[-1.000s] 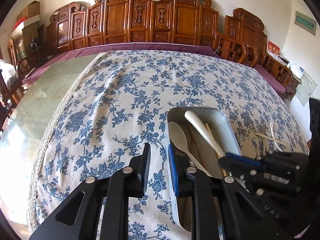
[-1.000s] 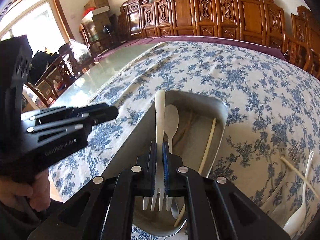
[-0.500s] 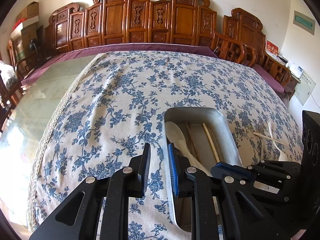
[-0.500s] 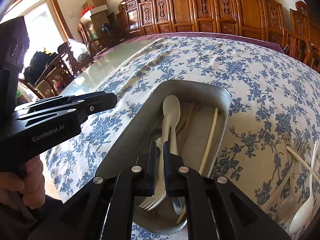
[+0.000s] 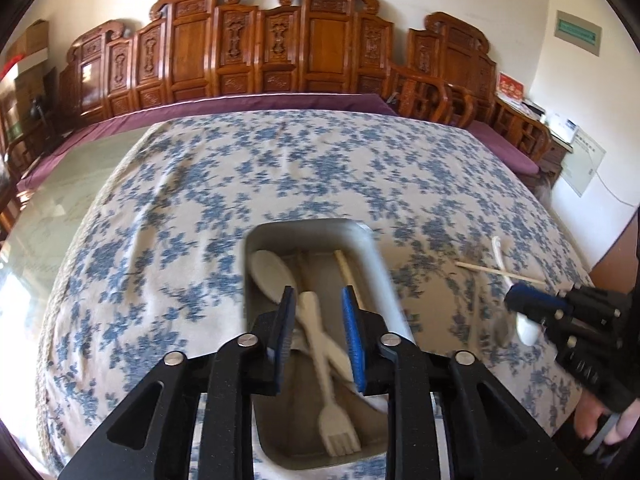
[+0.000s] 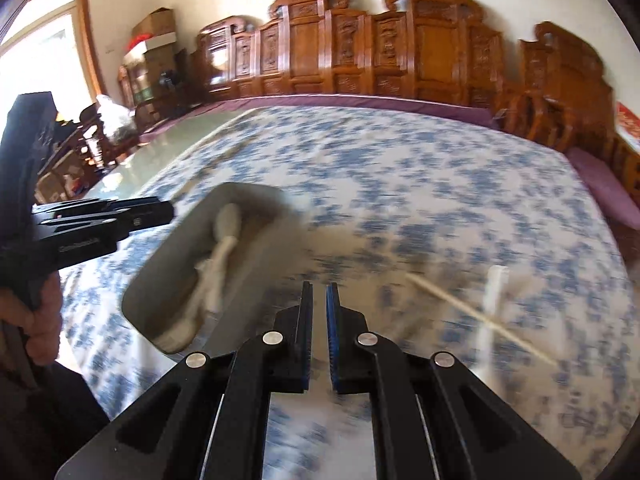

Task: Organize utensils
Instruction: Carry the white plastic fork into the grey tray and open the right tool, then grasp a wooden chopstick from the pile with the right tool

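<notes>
A grey metal tray (image 5: pixel 372 256) on the blue floral tablecloth holds a cream fork (image 5: pixel 320 364), a cream spoon (image 5: pixel 272 276) and chopsticks (image 5: pixel 346 276). My left gripper (image 5: pixel 318 312) is open and empty, hovering over the tray. The tray (image 6: pixel 168 280) shows blurred in the right wrist view, left of my right gripper (image 6: pixel 318 300). That gripper's jaws stand a narrow gap apart with nothing between them. It also appears in the left wrist view (image 5: pixel 532 302), right of the tray. A white spoon (image 6: pixel 494 292) and a chopstick (image 6: pixel 472 312) lie on the cloth to the right.
The floral tablecloth (image 5: pixel 300 168) covers most of a long table, with bare glass (image 5: pixel 52 208) at the left. Carved wooden chairs (image 5: pixel 280 48) line the far side. The left gripper (image 6: pixel 92 224) is seen at the left of the right wrist view.
The right gripper let the cream fork go into the tray and swung right toward the utensils on the cloth. The left gripper moved right over the tray and opened wider.
</notes>
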A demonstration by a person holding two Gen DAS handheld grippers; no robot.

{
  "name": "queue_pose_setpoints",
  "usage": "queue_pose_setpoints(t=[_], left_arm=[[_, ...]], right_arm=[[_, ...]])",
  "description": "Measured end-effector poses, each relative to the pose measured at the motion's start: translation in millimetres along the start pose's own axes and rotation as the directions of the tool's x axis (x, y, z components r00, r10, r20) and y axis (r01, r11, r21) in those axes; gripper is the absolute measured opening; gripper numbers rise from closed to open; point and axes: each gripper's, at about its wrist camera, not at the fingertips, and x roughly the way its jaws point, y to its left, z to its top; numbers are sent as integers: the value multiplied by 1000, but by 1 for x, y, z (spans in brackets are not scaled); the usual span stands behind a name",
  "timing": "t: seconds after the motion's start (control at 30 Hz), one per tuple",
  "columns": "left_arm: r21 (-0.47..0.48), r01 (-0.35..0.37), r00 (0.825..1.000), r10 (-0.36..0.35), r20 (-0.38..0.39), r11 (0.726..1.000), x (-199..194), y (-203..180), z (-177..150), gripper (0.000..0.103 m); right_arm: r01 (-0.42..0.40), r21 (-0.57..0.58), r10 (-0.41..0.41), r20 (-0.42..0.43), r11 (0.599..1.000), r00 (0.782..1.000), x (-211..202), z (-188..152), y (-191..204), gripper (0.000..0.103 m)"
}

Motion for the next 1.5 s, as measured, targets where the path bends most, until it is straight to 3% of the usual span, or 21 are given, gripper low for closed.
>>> queue_pose_setpoints(t=[0.27,0.33,0.77,0.83,0.87,0.97,1.1,1.3,1.5], left_arm=[[40,52,999,-51,-15,998,9,-41,1,26],[48,63,998,-62,-19,997,12,-49,1,26],[96,102,994,-97,-55,990,30,-92,-5,27],[101,105,993,-99,-60,989,32,-96,-6,27],[104,107,993,-100,-63,989,33,-98,-6,27],[112,111,992,-104,-69,988,36,-103,-7,27],[119,113,992,-105,-75,986,38,-107,-8,27],[133,116,991,-106,-85,984,41,-114,-11,27],[139,120,990,-108,-91,983,43,-118,-13,27]], right_arm=[[122,58,-122,-9,991,993,-20,-15,-66,9],[141,67,-140,-20,988,990,-21,-20,-78,16],[210,76,-201,-113,975,973,7,-48,-113,18],[218,47,-212,-114,975,971,12,-45,-117,21],[221,24,-218,-112,975,970,15,-43,-119,27],[212,-36,-215,-110,977,970,24,-33,-121,36],[144,-69,-153,-152,987,976,43,-20,-126,36],[90,-31,-95,-259,996,961,69,-22,-139,36],[69,-4,-67,-273,998,960,63,-27,-144,16]])
